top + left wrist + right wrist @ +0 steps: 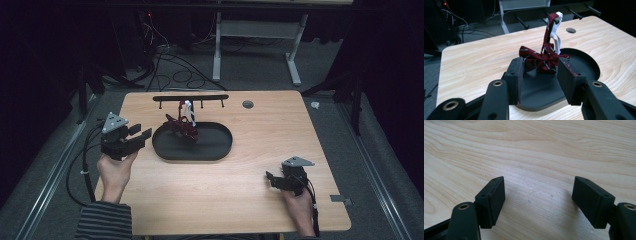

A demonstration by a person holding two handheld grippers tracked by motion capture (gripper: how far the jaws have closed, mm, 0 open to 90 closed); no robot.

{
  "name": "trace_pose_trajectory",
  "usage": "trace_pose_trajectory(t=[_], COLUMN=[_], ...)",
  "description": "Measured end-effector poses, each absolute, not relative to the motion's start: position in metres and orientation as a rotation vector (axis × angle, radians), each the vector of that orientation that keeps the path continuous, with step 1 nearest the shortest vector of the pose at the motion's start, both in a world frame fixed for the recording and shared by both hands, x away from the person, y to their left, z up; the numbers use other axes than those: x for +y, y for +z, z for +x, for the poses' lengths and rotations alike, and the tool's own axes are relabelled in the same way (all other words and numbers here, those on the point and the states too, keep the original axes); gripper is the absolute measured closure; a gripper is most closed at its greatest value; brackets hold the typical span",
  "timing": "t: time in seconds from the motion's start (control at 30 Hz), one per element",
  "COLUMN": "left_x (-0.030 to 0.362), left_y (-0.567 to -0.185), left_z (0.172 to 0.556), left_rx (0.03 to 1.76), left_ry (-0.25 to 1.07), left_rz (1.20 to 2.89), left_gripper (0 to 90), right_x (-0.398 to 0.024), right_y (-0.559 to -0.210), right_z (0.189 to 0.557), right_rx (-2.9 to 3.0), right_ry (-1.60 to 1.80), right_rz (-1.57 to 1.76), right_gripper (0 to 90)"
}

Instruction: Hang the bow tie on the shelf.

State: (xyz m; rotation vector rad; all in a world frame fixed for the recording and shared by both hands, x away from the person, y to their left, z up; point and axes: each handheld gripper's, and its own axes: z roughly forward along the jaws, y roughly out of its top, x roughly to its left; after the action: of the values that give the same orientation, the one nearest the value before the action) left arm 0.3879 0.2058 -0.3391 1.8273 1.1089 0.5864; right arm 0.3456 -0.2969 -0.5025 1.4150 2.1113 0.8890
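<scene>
The dark red bow tie [544,60] lies in the black oval tray [220,145] on the bench [250,200], its strap looped up over a peg of the rack [190,98]; a pull from here could snag that strap or drag the tray. The left gripper [540,80] faces the tie, jaws wide and empty; the right gripper [539,197] hangs over bare wood, jaws spread, gripping nothing.

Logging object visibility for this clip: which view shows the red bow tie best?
The left gripper view: the bow tie sits close and sharp on the black tray, its strap running up to a rack peg. The high view shows it small and dark. The right gripper view looks at bare table.
</scene>
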Motion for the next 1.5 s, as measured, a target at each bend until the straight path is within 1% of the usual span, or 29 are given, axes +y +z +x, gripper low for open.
trace_pose_trajectory(t=[1.5], left_x=[0.218], left_y=[-0.375], left_z=[0.357], left_rx=[1.143], left_ry=[0.516], left_rz=[1.776], left_gripper=[55.6], right_x=[-0.297], right_y=[-0.502], right_z=[0.346], right_rx=[2.114], right_ry=[0.887], right_rz=[1.412], right_gripper=[27.9])
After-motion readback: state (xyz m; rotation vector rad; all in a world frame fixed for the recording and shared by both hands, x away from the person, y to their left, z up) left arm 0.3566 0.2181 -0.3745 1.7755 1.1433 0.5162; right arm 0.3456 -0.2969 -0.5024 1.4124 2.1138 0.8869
